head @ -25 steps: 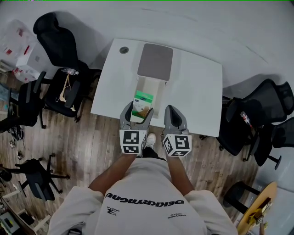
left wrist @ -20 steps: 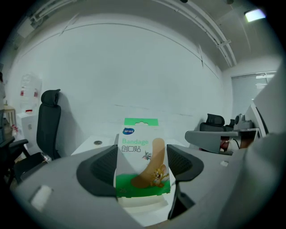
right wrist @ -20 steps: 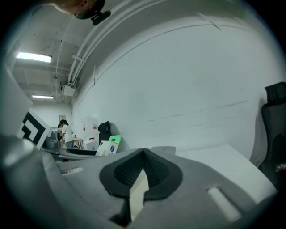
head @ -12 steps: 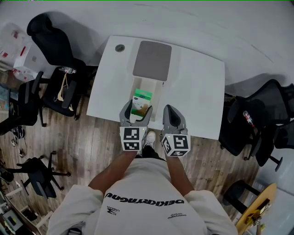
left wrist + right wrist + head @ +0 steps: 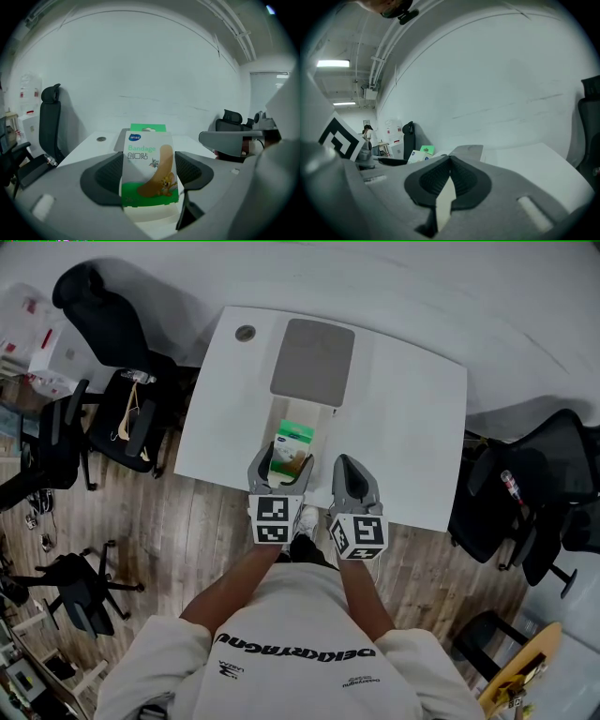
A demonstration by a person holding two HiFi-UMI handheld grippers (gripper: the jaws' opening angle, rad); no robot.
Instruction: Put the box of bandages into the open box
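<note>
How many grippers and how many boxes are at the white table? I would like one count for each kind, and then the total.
Grippers: 2 (left gripper, right gripper)
Boxes: 2 (box of bandages held in the left gripper, open box)
Total: 4

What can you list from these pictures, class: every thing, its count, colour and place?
table: one, white, mid-room.
open box: one, cream, grey lid laid back, on the table's near half.
bandage box: one, white and green, held above the open box.
office chairs: several, black, on both sides of the table.
floor: wood, brown, around the table.
left gripper: one, grey, jaws shut on the bandage box.
right gripper: one, grey, jaws together, empty.
</note>
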